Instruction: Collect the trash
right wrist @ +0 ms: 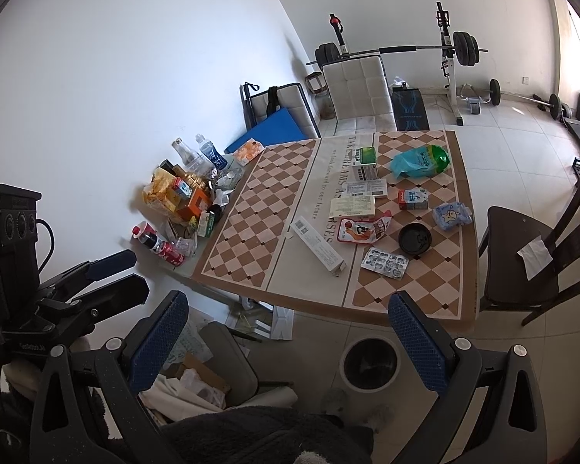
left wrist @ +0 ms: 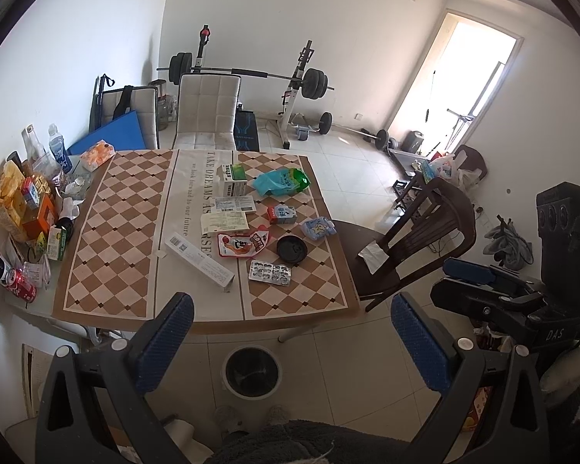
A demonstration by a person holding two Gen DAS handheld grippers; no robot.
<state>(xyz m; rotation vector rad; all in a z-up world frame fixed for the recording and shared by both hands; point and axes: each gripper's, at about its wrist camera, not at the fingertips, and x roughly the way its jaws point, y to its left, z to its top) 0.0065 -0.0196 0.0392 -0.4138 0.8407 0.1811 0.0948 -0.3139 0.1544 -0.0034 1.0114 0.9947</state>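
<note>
1. The left gripper (left wrist: 290, 342), black with blue textured finger pads, hangs over the tiled floor short of the table's near edge, jaws spread wide and holding nothing.
2. The right gripper (right wrist: 288, 338) is the same build, equally wide apart and empty; it also shows in the left view (left wrist: 479, 276).
3. A round white-rimmed bin with a dark inside (left wrist: 252, 372) stands on the floor just below the table's near edge.
4. On the table with a brown and cream checked cloth (left wrist: 108, 232), trash lies toward the right edge: a long white carton (left wrist: 199, 263) near the near edge, a silver blister pack (left wrist: 270, 272), a round black lid (left wrist: 291, 249), a red and white pouch (left wrist: 243, 244), and a blue and green plastic bag (left wrist: 280, 181) nearer the far edge.
5. A heap of snack packets and bottles (left wrist: 23, 208) crowds the left edge.
6. A dark wooden chair (left wrist: 417, 232) stands just beside the right edge.
</note>
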